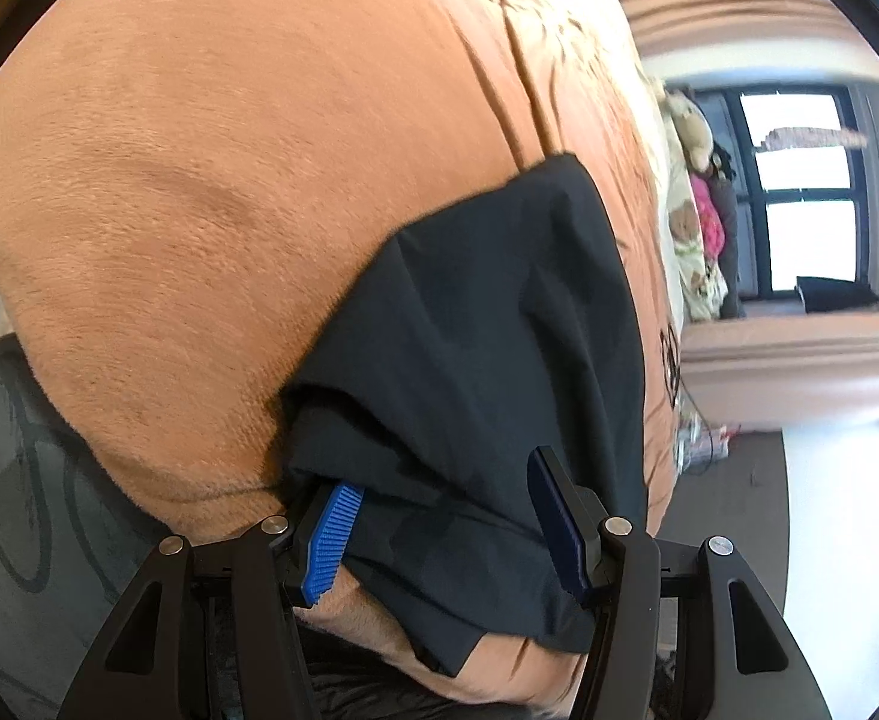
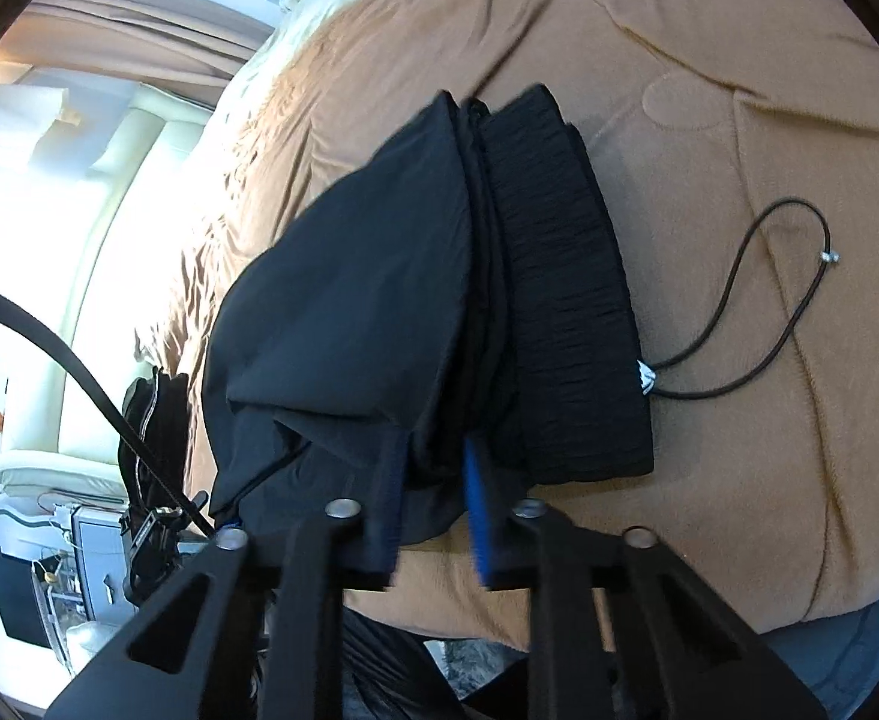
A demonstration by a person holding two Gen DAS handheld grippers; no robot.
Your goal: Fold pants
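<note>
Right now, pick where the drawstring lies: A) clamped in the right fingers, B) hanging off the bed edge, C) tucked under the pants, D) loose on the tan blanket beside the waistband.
D: the drawstring loops over the blanket, clear of the pants.

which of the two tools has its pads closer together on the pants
The right tool: its pads pinch a narrow bunch of the black pants. The left tool straddles a wide span of cloth.

Your two wrist cameras both look down along their fingers, close over the brown blanket (image 1: 211, 180); both views share the black pants (image 2: 415, 300)
</note>
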